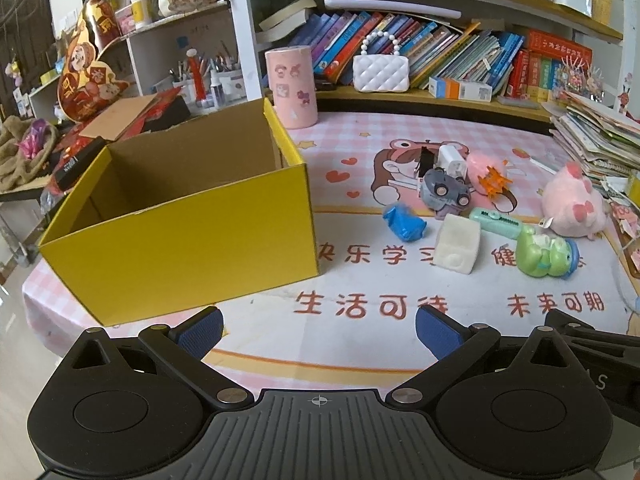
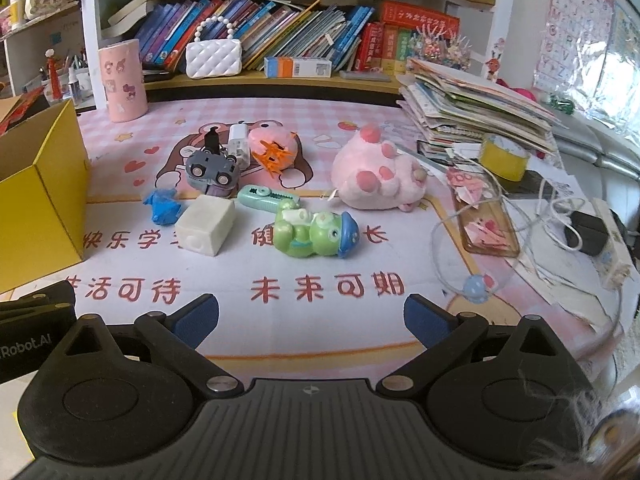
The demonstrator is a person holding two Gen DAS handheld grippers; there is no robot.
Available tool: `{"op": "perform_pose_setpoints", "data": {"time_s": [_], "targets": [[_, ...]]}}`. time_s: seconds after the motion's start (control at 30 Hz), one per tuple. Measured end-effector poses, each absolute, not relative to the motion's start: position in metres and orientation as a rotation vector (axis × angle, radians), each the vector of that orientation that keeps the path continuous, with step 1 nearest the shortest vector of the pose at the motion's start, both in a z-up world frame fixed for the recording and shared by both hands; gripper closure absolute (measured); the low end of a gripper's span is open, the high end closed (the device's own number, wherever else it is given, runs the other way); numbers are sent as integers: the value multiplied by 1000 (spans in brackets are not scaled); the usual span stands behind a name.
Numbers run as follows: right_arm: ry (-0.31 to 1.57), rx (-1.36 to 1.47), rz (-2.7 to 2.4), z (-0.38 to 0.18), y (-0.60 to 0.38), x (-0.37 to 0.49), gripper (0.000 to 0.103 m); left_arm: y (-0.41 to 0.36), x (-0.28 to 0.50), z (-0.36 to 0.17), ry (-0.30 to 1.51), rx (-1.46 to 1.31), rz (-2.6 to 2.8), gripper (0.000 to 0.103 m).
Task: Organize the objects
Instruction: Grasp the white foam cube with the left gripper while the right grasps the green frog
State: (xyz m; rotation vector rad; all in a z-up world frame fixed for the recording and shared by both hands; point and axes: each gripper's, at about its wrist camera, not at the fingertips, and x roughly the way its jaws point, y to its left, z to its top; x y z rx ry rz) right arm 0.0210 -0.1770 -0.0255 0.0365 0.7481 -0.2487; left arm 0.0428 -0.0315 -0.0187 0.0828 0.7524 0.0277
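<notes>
An open, empty yellow cardboard box [image 1: 192, 240] stands on the pink table mat [image 1: 360, 344]; its corner shows in the right wrist view [image 2: 36, 208]. Toys lie right of it: a blue toy [image 2: 162, 206], a white block [image 2: 206, 224], a green frog figure [image 2: 316, 234], a grey toy car [image 2: 212, 170], a mint cutter [image 2: 266, 197], an orange clip [image 2: 278, 156] and a pink plush [image 2: 380, 174]. My left gripper [image 1: 318, 330] is open and empty near the box's front. My right gripper [image 2: 312, 318] is open and empty, in front of the toys.
A pink cylinder [image 2: 122, 80] and a white quilted purse [image 2: 214, 58] stand at the back by shelves of books. A stack of papers [image 2: 476, 108], yellow tape roll [image 2: 502, 158], phone case [image 2: 490, 226] and cables [image 2: 560, 216] crowd the right side.
</notes>
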Motion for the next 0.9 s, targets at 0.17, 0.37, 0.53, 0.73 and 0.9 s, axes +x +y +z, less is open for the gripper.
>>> {"op": "perform_pose_setpoints", "data": {"time_s": [0.17,0.37,0.53,0.73,0.9], "targets": [[766,33,-217,-32,-193,45,2,-41,56,-21,749,62,30,0],[791,28,-180,-42,-212,77,2,-42,74,-23,770,-1,84,0],[793,27,-182,-49,-226,101,2,-50,79,-22,777,8,116,0],[789,42,-133,-59,-236,128,2,-54,82,-21,784,9,148,1],[819,51,-71,-66,-238,144,26,-62,88,-18,779,2,143,5]]}}
